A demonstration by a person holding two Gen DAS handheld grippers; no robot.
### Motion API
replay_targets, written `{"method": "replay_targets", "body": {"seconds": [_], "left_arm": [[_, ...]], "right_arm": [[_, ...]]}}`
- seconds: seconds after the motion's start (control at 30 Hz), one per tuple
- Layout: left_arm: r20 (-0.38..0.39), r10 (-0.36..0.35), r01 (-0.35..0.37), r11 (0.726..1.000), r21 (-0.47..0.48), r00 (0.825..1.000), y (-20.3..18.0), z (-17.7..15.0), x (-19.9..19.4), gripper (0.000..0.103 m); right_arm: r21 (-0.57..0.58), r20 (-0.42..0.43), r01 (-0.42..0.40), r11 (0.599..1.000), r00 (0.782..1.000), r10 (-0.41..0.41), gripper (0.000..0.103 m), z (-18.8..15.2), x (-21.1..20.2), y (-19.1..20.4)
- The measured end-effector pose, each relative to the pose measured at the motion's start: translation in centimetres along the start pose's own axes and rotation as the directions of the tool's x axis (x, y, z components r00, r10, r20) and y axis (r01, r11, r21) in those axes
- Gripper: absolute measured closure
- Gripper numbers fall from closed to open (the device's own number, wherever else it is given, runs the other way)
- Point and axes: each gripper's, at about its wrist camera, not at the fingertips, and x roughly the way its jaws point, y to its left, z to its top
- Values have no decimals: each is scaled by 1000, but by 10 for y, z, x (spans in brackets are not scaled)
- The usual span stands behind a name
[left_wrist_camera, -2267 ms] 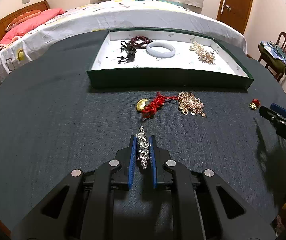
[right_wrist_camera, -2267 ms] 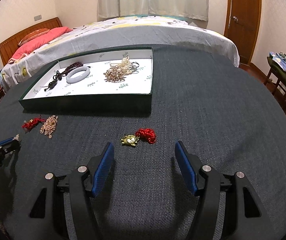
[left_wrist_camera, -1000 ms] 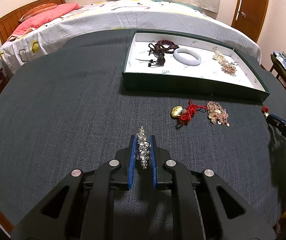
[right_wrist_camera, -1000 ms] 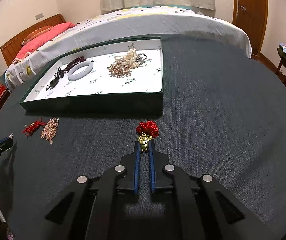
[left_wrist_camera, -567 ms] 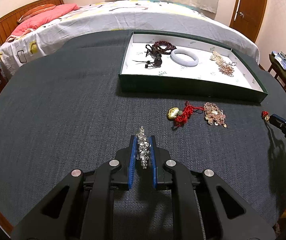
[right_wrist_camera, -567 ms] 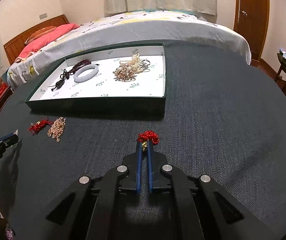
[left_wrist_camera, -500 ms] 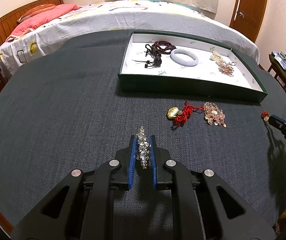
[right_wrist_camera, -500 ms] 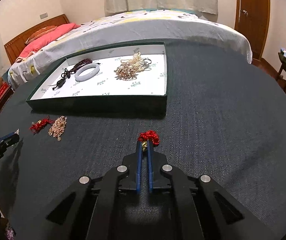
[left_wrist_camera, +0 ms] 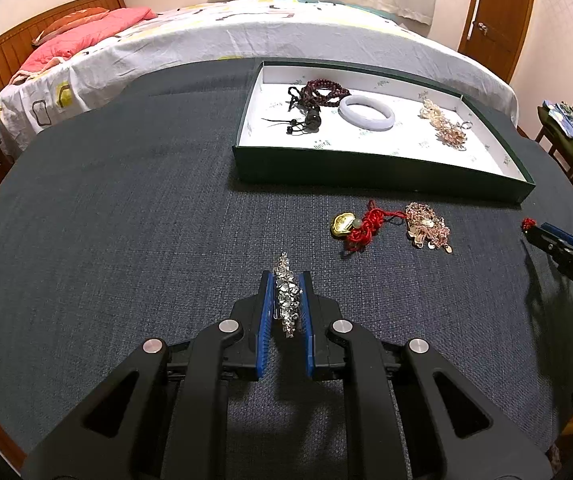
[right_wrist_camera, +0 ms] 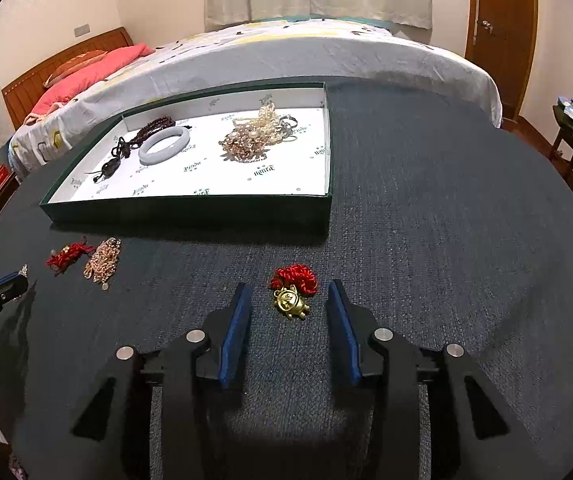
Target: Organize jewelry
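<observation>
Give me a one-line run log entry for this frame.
left gripper: shut on silver hairclip | right gripper: open around gold charm on table | tray: four pieces inside

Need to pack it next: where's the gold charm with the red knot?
In the right wrist view, the gold charm lies on the tablecloth between the open right gripper fingers, before the tray.

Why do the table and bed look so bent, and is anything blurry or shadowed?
Left wrist view: fisheye bends the green cardboard tray and blackens the corners; the silver rhinestone piece in the left tool stays sharp.
Right wrist view: same curving; the right tool casts soft shadow around the gold charm with red knot.
</observation>
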Motion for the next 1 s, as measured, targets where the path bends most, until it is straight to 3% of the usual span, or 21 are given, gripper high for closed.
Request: {"method": "replay_targets", "body": {"seconds": [0.27,0.37,0.47,1.0], "left_arm": [[-10,-6,6,1000,5,1000,-2,1,5,90],[-12,-7,8,1000,5,1000,-3,0,6,90],[-6,-7,7,1000,9,1000,-4,1,5,90],[49,-22,21,999,25,999,-13,11,-14,90]], "right_arm": [[-16,-4,9,1000,1000,-9,63,8,12,2],[-17,-11,2,1000,1000,-3,82,11,13,2],[-15,-12,-1,1000,1000,1,85,9,12,1],[-26,68,-20,999,997,21,87,11,-28,9]]}}
